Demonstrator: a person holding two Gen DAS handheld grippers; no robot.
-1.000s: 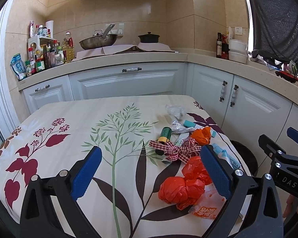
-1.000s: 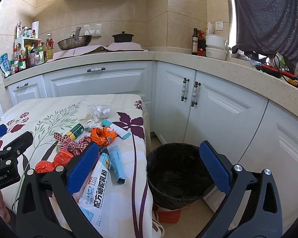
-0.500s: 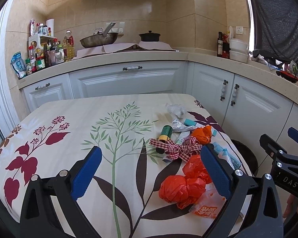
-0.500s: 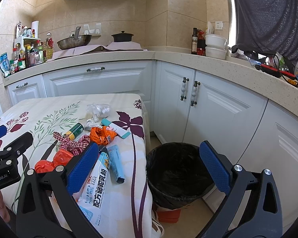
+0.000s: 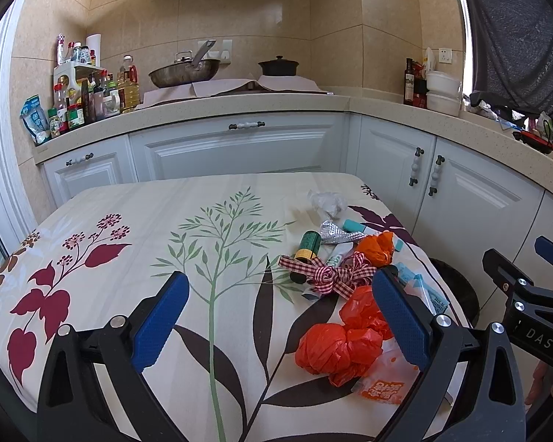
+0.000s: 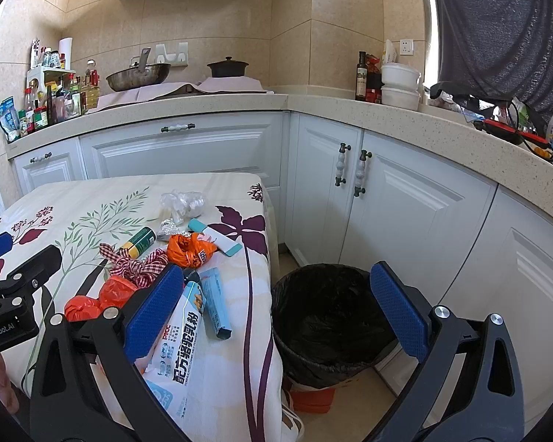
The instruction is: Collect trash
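Trash lies in a heap on the right part of the floral table: crumpled orange bags, a red checked ribbon bow, a green bottle, an orange wrapper, clear plastic and a foil strip. The right wrist view adds a white milk-powder pouch and a light blue box. A black-lined bin stands on the floor right of the table. My left gripper is open and empty above the table's front. My right gripper is open and empty, over the table edge and bin.
White cabinets run behind and right of the table under a stone counter. The counter holds bottles, a wok and a black pot. A narrow floor strip separates bin and cabinets.
Both views have barely shifted. The trash has not moved and both grippers stay open.
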